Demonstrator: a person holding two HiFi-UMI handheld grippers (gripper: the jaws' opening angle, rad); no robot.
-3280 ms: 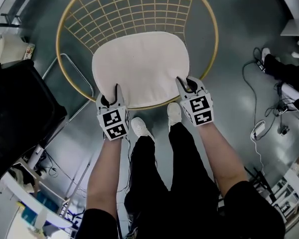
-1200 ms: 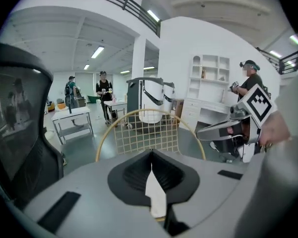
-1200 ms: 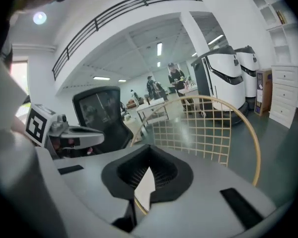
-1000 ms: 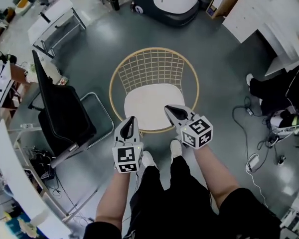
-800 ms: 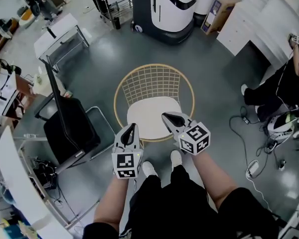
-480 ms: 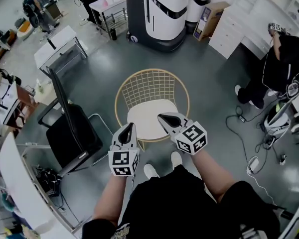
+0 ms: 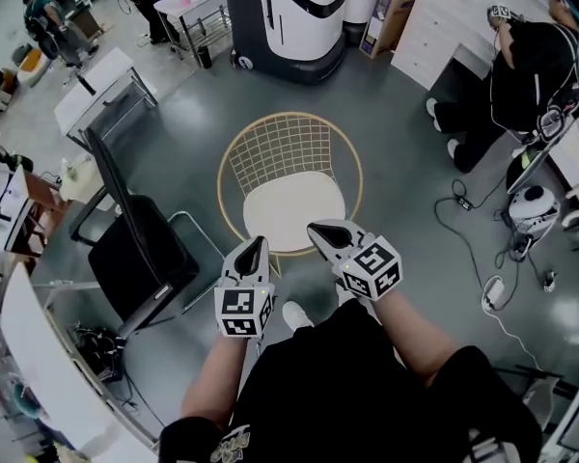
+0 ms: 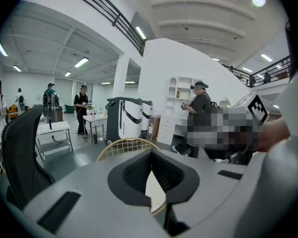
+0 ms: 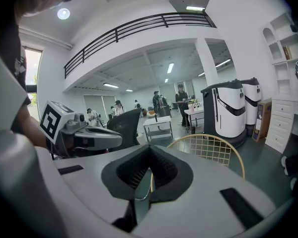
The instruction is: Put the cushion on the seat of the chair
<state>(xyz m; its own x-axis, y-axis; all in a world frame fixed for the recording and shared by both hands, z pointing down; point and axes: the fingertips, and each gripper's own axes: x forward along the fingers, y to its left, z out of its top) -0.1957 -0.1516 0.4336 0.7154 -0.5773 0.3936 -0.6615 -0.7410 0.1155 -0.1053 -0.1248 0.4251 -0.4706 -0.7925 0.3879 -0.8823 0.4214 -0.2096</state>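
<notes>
The cream cushion (image 7: 293,211) lies flat on the seat of the round gold wire chair (image 7: 282,145), which stands on the grey floor in front of me. My left gripper (image 7: 252,246) is raised well above the chair's near rim, shut, with nothing in it. My right gripper (image 7: 321,231) hovers beside it over the cushion's near edge, also shut and empty. Through the left gripper view a strip of the cushion (image 8: 156,191) shows past the closed jaws. The right gripper view shows the chair's wire back (image 9: 212,148).
A black office chair (image 7: 135,236) stands to the left of the wire chair. A large white and black machine (image 7: 294,13) is behind it. A person in black (image 7: 526,70) stands at the right near floor cables (image 7: 468,210). Desks and white furniture line the edges.
Both grippers let go of the cushion's front edge and rose away from it, shut. My view pulled back and up, so the chair with the cushion now looks small and far below.
</notes>
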